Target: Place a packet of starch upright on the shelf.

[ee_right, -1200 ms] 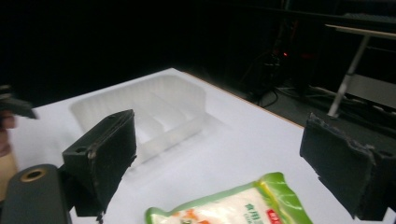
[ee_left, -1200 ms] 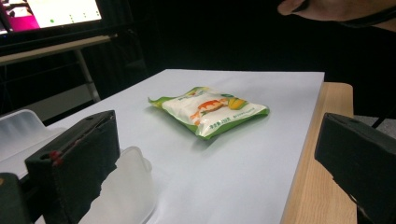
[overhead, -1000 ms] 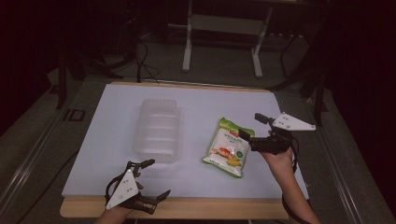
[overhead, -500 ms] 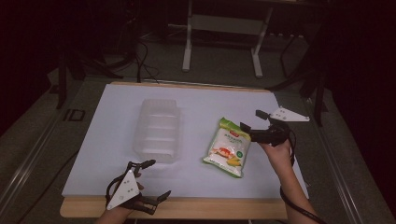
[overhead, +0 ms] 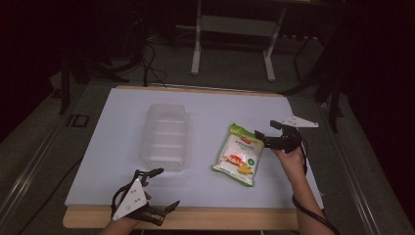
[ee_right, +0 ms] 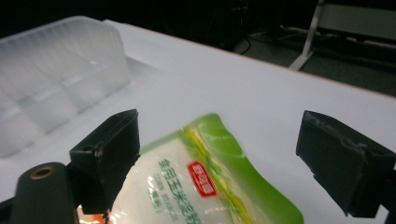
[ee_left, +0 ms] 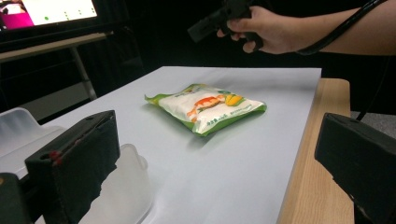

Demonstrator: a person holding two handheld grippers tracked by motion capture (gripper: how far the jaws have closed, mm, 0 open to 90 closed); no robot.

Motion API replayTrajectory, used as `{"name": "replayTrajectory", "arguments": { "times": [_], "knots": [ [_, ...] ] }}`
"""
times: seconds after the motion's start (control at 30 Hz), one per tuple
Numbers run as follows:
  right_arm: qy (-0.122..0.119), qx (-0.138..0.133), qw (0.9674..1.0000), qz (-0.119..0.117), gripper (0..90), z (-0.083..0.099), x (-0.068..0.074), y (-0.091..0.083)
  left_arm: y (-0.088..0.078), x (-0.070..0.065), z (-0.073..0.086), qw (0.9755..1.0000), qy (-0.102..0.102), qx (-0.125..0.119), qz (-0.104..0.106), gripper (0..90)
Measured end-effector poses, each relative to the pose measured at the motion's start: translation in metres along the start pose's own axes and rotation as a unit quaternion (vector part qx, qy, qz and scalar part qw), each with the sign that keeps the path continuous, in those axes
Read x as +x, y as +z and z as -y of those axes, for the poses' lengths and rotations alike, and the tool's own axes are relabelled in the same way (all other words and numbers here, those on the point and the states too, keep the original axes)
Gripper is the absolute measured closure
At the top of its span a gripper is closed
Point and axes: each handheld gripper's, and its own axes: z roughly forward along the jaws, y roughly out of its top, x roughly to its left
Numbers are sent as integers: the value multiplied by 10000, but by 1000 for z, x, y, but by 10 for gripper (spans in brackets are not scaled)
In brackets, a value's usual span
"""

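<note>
Two moves closer than a second ago: bringing the right gripper (overhead: pixel 266 129) leftward, from well to the right of the snack bag (overhead: pixel 240 154) to just at its upper right corner. Hovering over that corner now with jaws spread wide and gripping nothing, the bag's green top edge showing between them in the right gripper view. Impossible telling from the high view whether touching the bag or just clear of it.

Keeping the left gripper (overhead: pixel 167 187) where it was, well to the lower left of the bag at the near wooden edge of the table (overhead: pixel 205 105), jaws likewise splayed apart and holding nothing. Leaving the bag unmoved as well: lying flat on the white tabletop, slightly slanted, green end farthest from the person. Leaving the clear plastic container (overhead: pixel 165 137) unmoved too, near the bag on its left and apart from it.

Carrying on the bag's front a small red badge with white characters, and beside it a line of green Chinese characters, both too blurred for reading. Showing further down the bag a picture of yellow corn with something orange-red, and a small green round mark.
</note>
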Motion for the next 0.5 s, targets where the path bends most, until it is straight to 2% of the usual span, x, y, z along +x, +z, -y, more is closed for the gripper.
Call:
{"name": "replayTrajectory", "arguments": {
  "times": [0.23, 0.3, 0.5],
  "knots": [
    [139, 273, 9995, -41, 134, 16, -9, 13, 1, 0, 0, 10000, -5, 15, 9, 3],
    [204, 429, 9988, -75, 130, 23, -12, 19, 0, 0, 1, 10000, -2, 30, 5, 3],
    [343, 587, 9977, -65, 126, 35, -17, 26, 0, 0, 1, 10000, -3, 40, 1, 3]
  ]
}}
